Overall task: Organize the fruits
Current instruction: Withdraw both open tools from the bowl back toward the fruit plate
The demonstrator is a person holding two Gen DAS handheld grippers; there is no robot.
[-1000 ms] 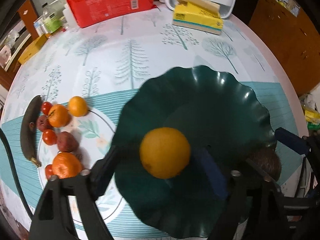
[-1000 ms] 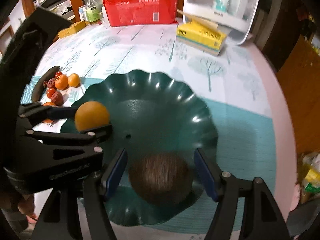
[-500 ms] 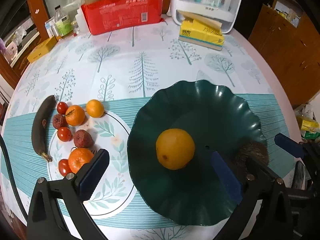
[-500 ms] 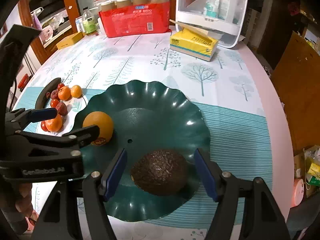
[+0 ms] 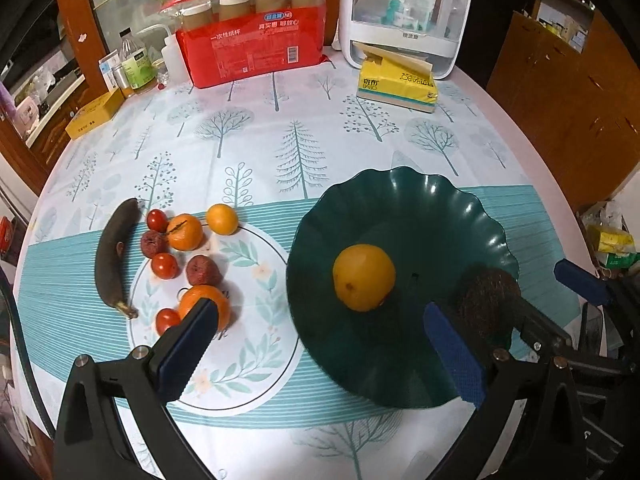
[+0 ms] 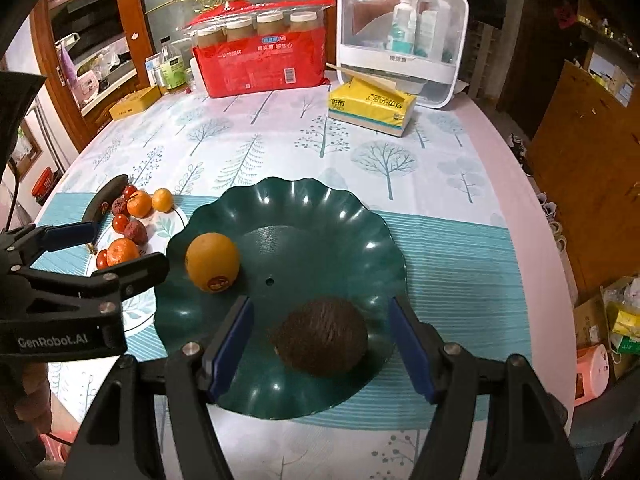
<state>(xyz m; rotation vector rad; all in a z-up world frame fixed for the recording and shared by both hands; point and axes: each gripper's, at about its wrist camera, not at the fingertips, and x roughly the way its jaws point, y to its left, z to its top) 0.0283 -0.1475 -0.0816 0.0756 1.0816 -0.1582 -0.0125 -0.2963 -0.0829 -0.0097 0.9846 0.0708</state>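
Holding both tools above the table, you have the left gripper (image 5: 320, 354) spread wide with nothing between its blue pads, and the right gripper (image 6: 322, 350) likewise spread, its fingers standing on either side of the avocado (image 6: 322, 336) without touching it.

That dark, rough-skinned avocado lies inside the green scalloped bowl (image 6: 320, 208), near the bowl's near edge. In the left wrist view it sits at the bowl's right side (image 5: 486, 294), partly behind one finger of the right gripper.

Your large orange (image 5: 364, 277) rests in the same bowl, left of the small hole in the bowl's floor, well apart from the avocado. From the right wrist view you can see a small sticker low on its skin.

To the left of the bowl, loose fruit lies on the tree-patterned tablecloth (image 5: 280, 140): a blackened banana (image 5: 114, 254) at the far left, then three small red tomatoes (image 5: 165, 265), two wrinkled dark red fruits (image 5: 203, 270), and three tangerines (image 5: 185, 232). The nearest tangerine is partly hidden behind your left gripper's left pad.

At the far side of the table you have a red pack of paper cups (image 5: 256, 46), a yellow tissue pack (image 5: 396, 86), and a white storage case (image 5: 404, 16) holding bottles.
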